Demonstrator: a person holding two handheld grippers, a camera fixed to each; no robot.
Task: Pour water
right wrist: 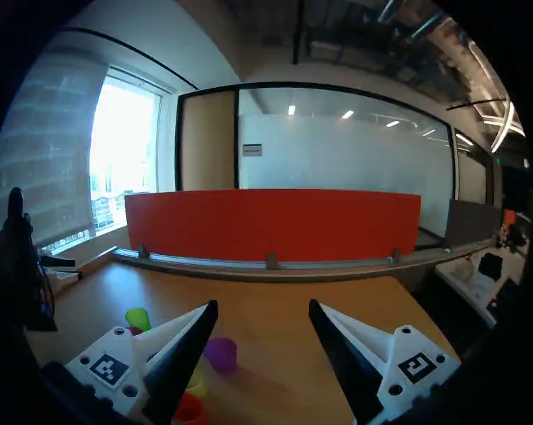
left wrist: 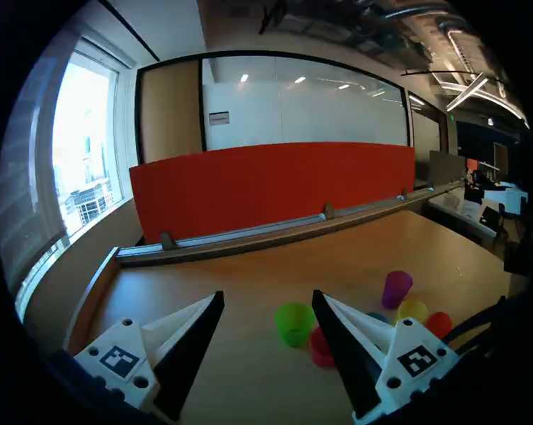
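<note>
Several coloured plastic cups stand on the wooden table (left wrist: 217, 273). In the left gripper view a green cup (left wrist: 295, 324) sits just inside the right finger, with a red cup (left wrist: 322, 348) partly behind that finger. A purple cup (left wrist: 396, 288), a yellow cup (left wrist: 412, 309) and an orange cup (left wrist: 439, 324) stand further right. My left gripper (left wrist: 267, 293) is open above the table and holds nothing. In the right gripper view the purple cup (right wrist: 221, 354) stands low between the fingers, and the green cup (right wrist: 138, 319), yellow cup (right wrist: 195, 382) and orange cup (right wrist: 188, 409) lie by the left finger. My right gripper (right wrist: 263, 303) is open and holds nothing.
A red divider panel (left wrist: 266, 184) on a metal rail closes off the table's far edge. A window is on the left. A dark device with cables (right wrist: 18, 269) stands at the left edge of the right gripper view. Other desks lie to the right.
</note>
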